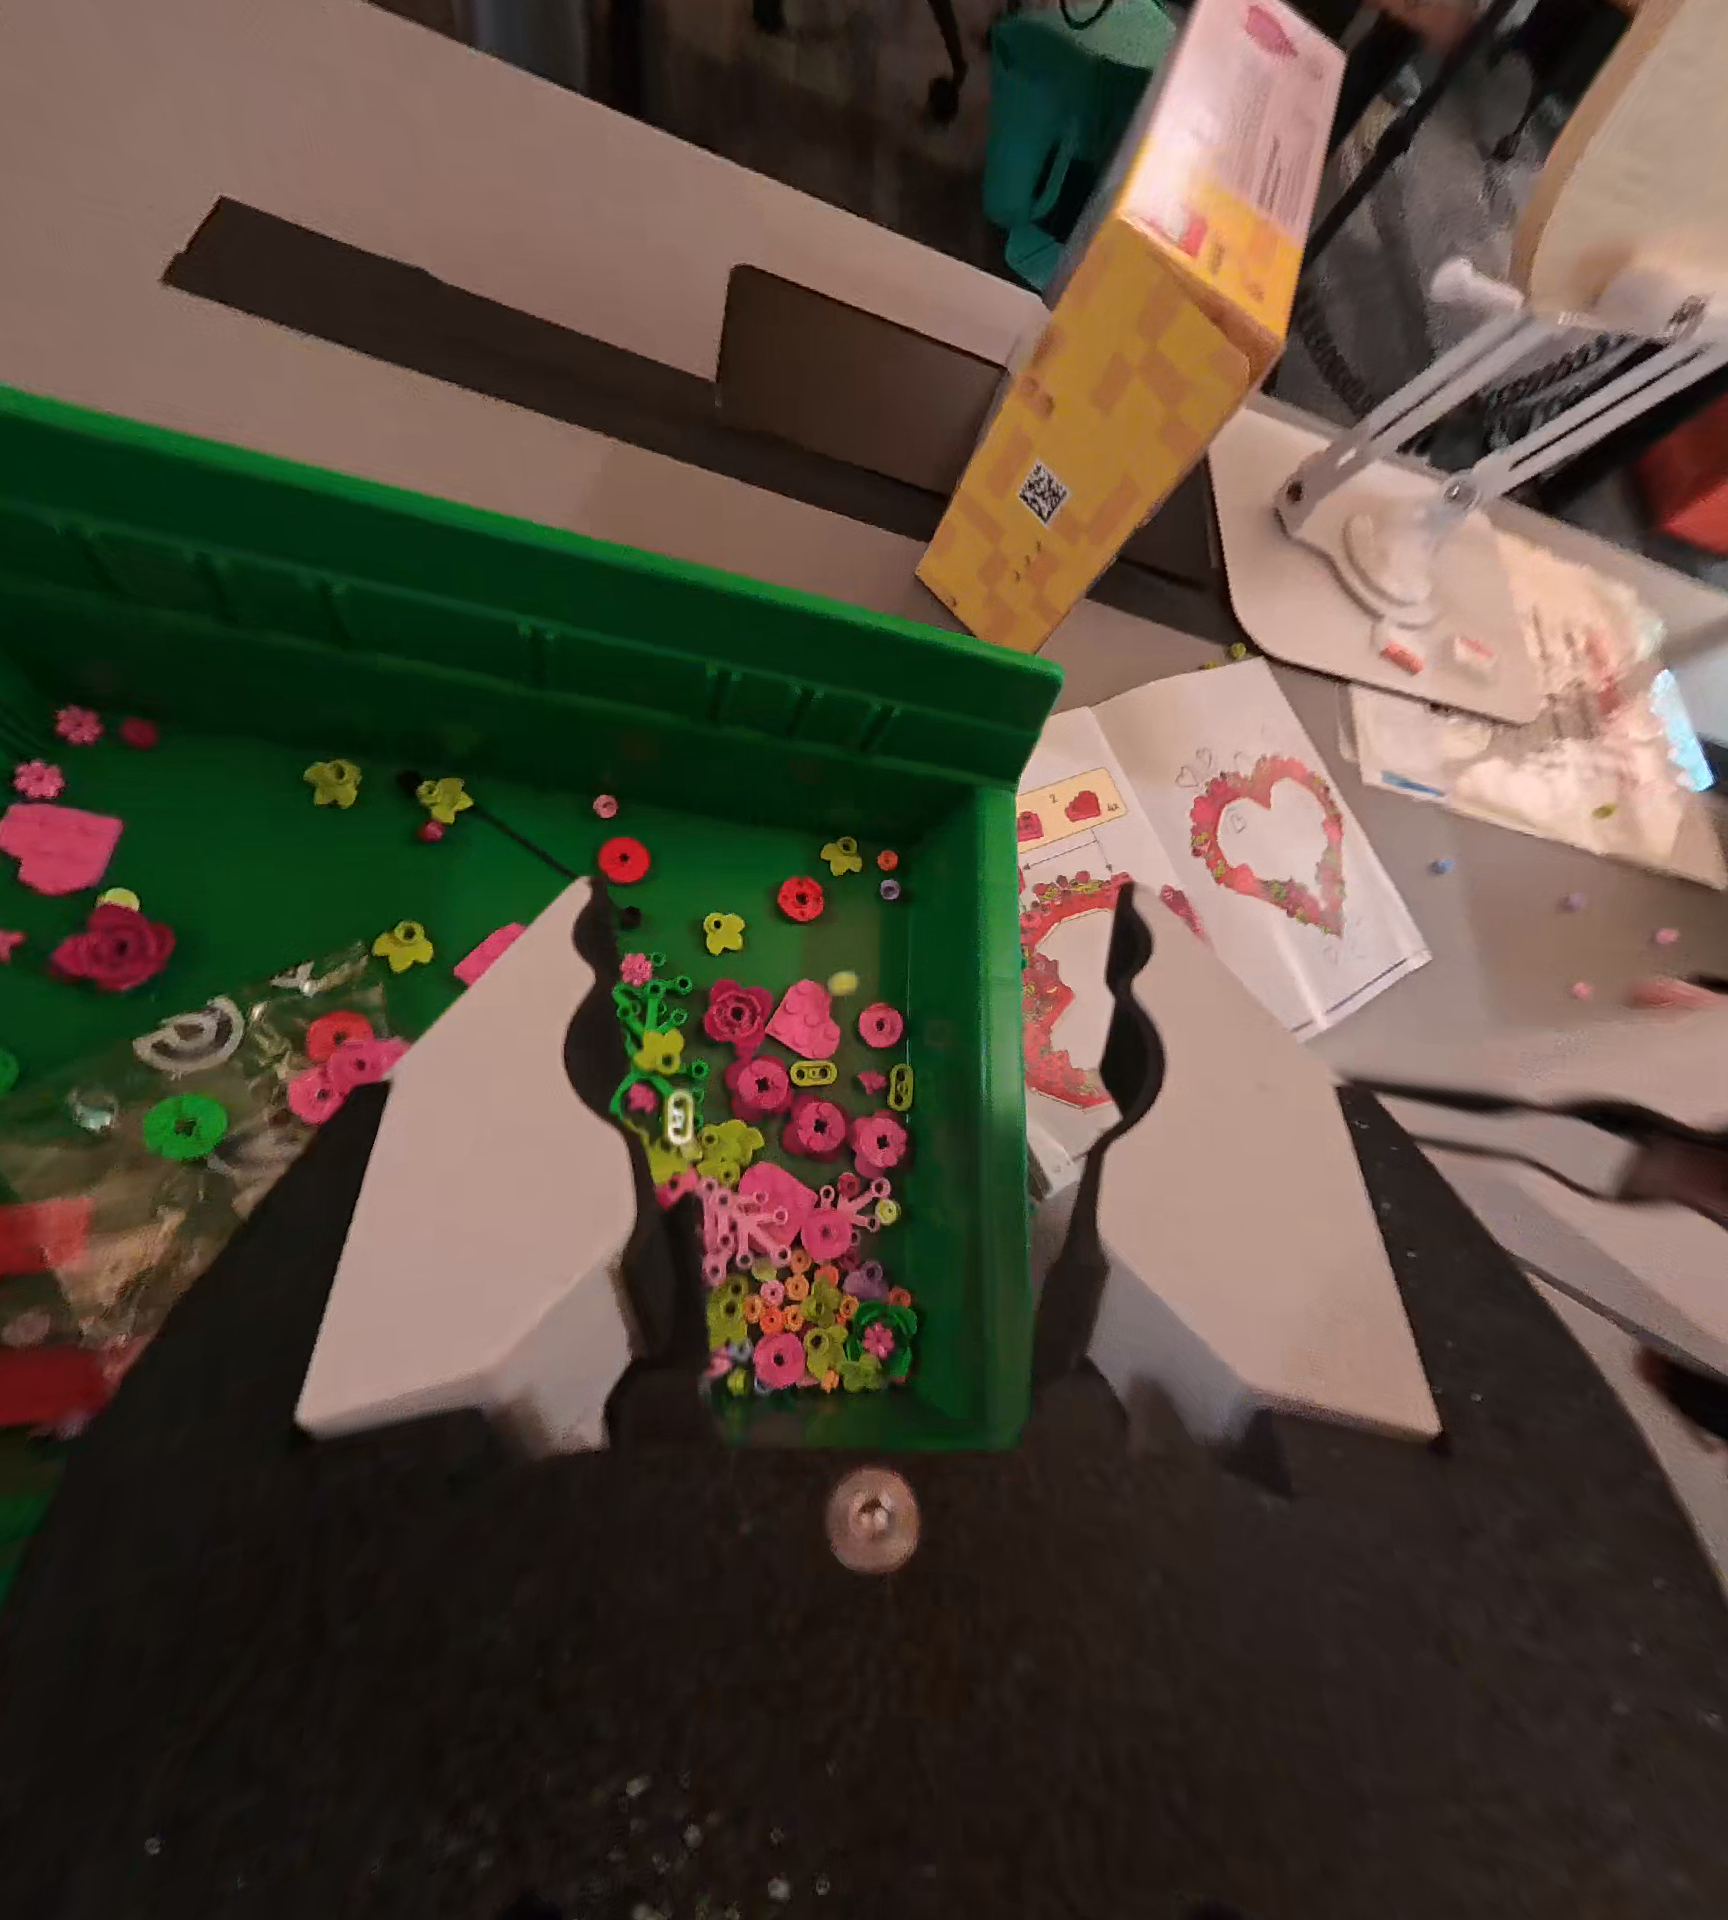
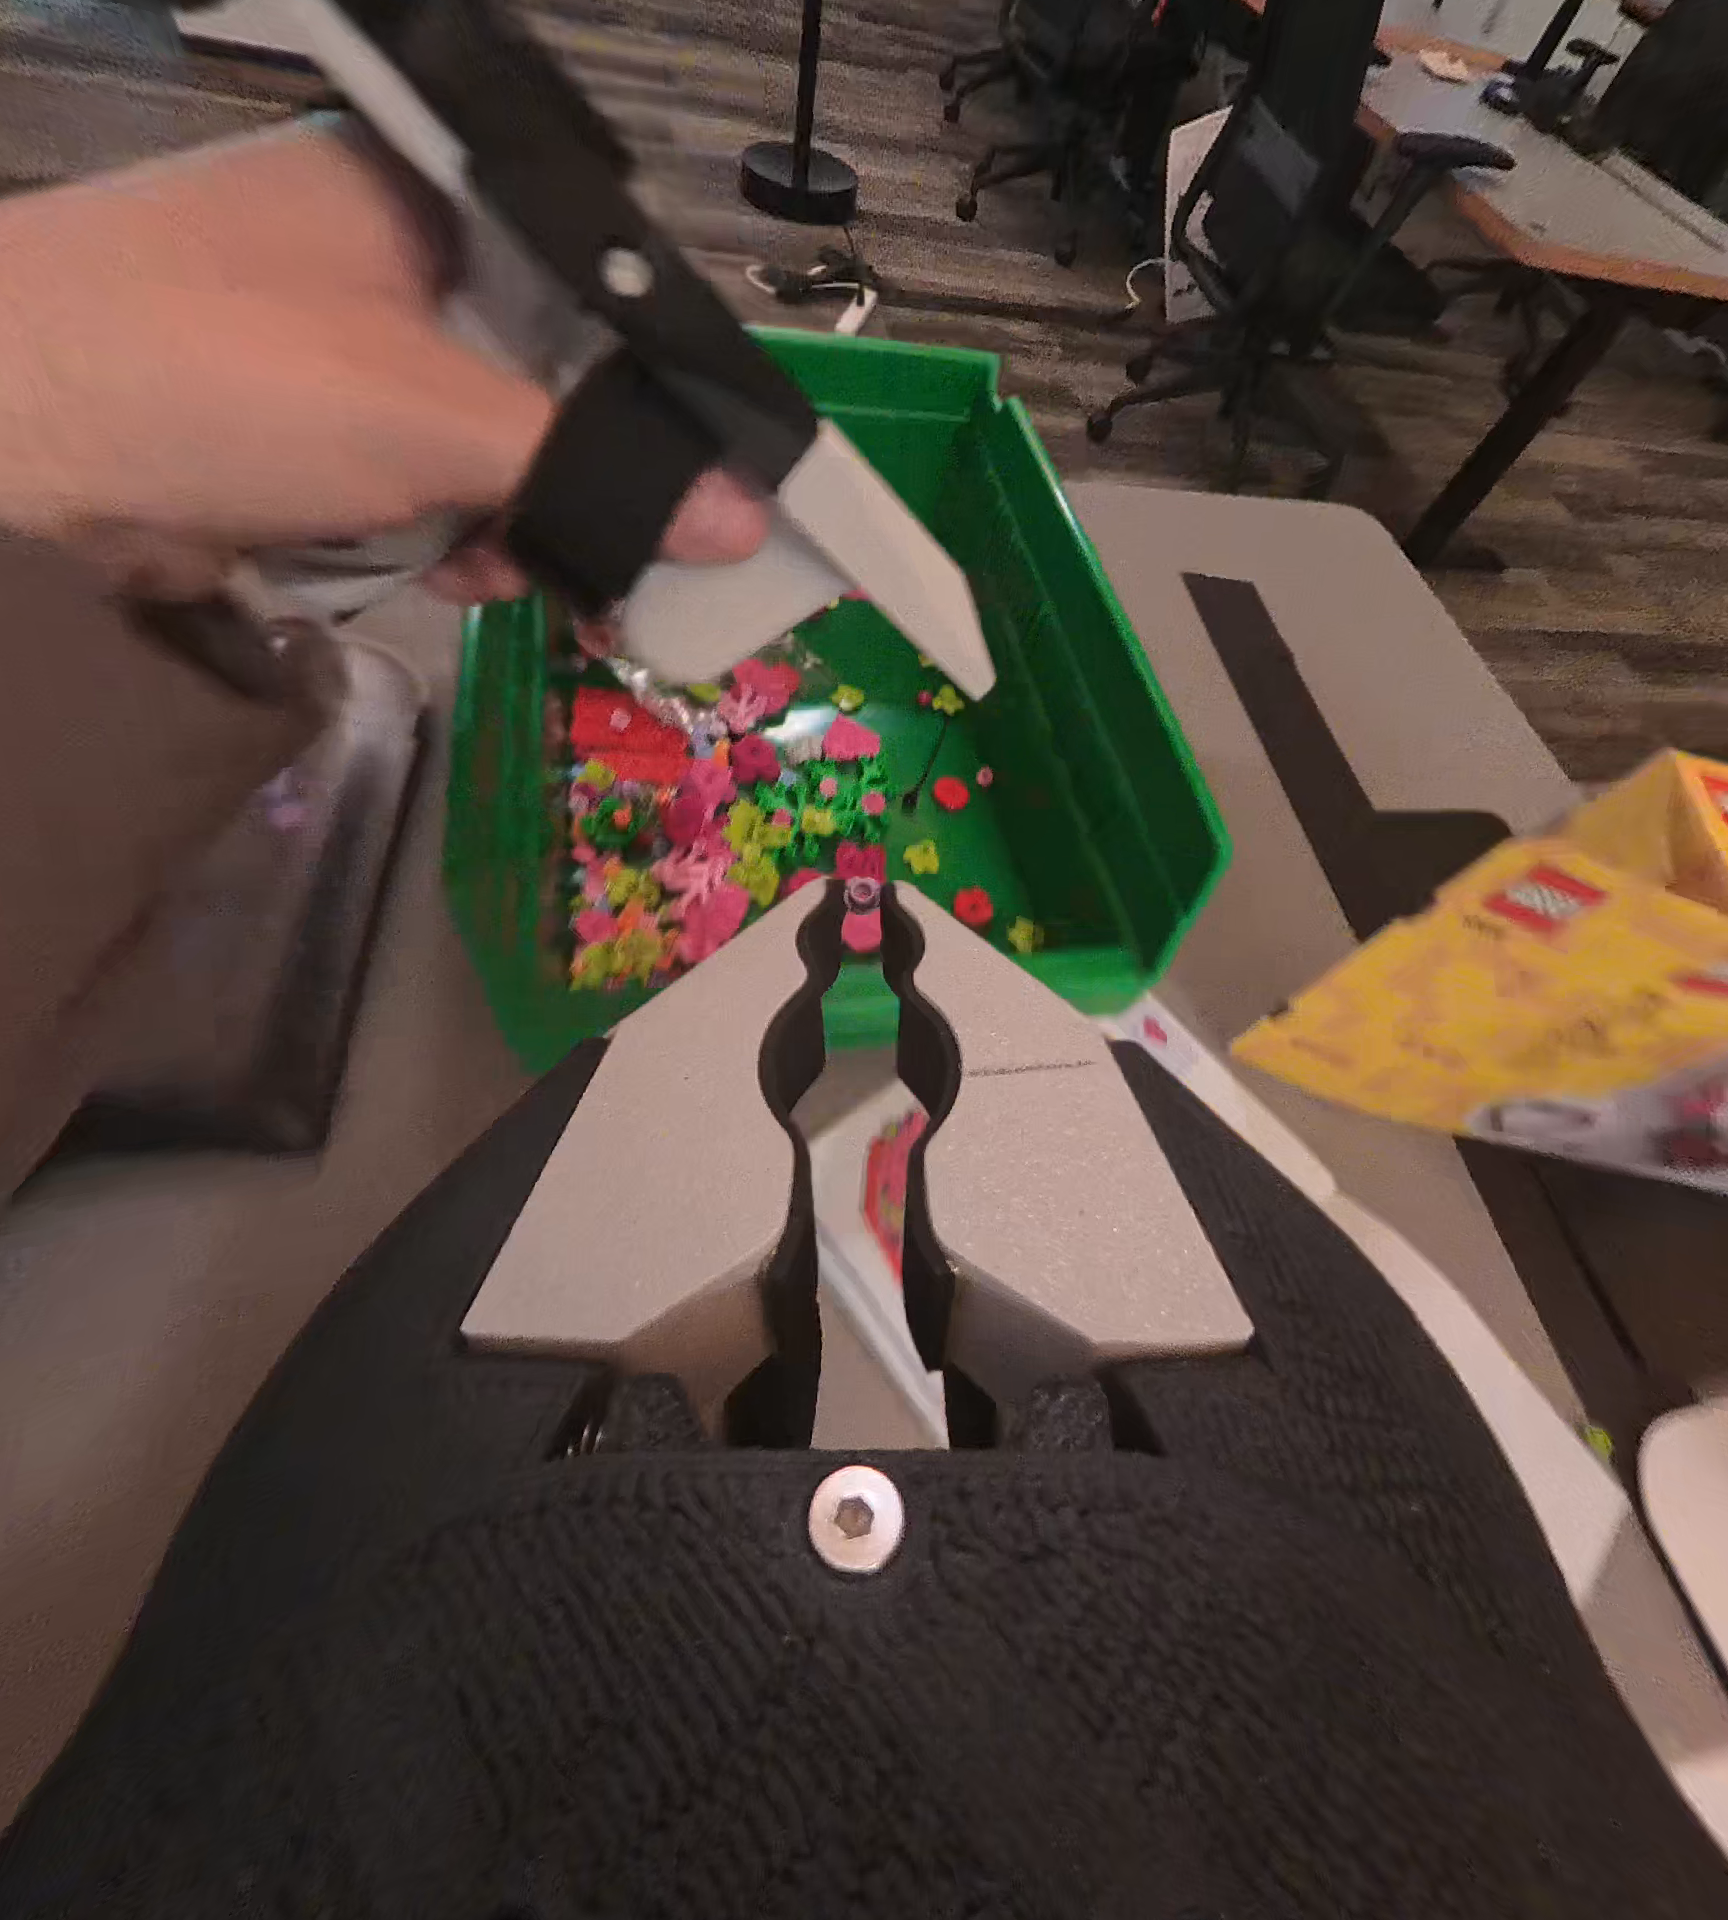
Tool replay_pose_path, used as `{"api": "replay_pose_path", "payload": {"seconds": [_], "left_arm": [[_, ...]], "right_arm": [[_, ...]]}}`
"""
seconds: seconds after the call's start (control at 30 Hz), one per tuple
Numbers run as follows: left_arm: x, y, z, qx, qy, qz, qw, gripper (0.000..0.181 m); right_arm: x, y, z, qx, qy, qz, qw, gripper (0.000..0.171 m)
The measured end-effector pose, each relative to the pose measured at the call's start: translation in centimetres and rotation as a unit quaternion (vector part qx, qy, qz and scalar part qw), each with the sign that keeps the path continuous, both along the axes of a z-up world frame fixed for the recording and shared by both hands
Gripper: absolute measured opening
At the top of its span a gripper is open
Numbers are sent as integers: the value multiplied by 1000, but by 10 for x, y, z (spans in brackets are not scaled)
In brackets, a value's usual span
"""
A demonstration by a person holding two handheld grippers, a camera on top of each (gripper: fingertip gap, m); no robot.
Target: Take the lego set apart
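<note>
Lego set mostly apart: loose flower pcs (image 1: 798, 1174) lay in green bin (image 1: 486, 644) on worktop (image 1: 527, 187); right hand-held gripper (image 2: 860, 902) pinched small pink pc (image 2: 860, 920) over bin, left hand-held gripper (image 1: 855, 899) wide, empty; remaining joined bits unclear.

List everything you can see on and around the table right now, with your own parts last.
bin: one, green, on the table
loose lego pieces: many, pink, red, lime, green, inside the bin
plastic bag: one, clear, in the bin
lego box: one, yellow, beside the bin
instruction booklet: one, white, open beside the bin
small pink piece: one, in the right tongs' tips
office chairs: several, black, background
left tongs: open, over the bin
right tongs: shut on the piece
hand: one, holding the left tongs
</note>
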State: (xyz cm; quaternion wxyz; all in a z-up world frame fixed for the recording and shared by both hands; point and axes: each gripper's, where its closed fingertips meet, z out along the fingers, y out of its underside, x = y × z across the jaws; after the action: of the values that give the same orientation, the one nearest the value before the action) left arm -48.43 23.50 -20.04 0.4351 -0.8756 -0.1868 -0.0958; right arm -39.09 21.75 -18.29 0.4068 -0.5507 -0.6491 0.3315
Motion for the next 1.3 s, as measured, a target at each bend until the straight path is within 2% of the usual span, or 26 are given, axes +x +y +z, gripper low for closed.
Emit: {"api": "replay_pose_path", "payload": {"seconds": [0.07, 0.13, 0.2, 0.4, 0.53, 0.7, 0.93, 1.03, 1.2, 1.3], "left_arm": [[-8, -9, 10, 23, -18, 14, 999, 88], [-15, -16, 18, 49, -23, 25, 998, 87], [-22, -21, 23, 66, -27, 34, 997, 87], [-41, -21, 54, 133, 62, 77, 986, 92], [-35, -17, 73, 151, 122, 75, 978, 93], [-20, -9, 81, 152, 146, 53, 976, 93], [-11, -4, 80, 142, 155, 36, 977, 93], [-12, -6, 78, 133, 156, 36, 978, 93], [-14, -9, 80, 140, 151, 38, 978, 92], [-16, -10, 79, 138, 153, 39, 978, 91]], "right_arm": [[-30, 12, -7, 5, -18, -10, 1000, 6], [-50, 19, -18, 0, -38, -11, 999, 28], [-63, 23, -27, -4, -53, -8, 999, 38], [-76, 25, -39, 60, -63, -10, 996, 68], [-80, 25, -42, 27, -72, -18, 997, 109], [-80, 38, -47, 57, -89, -52, 993, 160], [-83, 28, -42, 74, -60, -42, 995, 158], [-86, 18, -27, 81, -19, -23, 996, 134], [-87, 12, -28, 73, -25, -18, 997, 127], [-88, 10, -31, 65, -34, -16, 997, 116]]}}
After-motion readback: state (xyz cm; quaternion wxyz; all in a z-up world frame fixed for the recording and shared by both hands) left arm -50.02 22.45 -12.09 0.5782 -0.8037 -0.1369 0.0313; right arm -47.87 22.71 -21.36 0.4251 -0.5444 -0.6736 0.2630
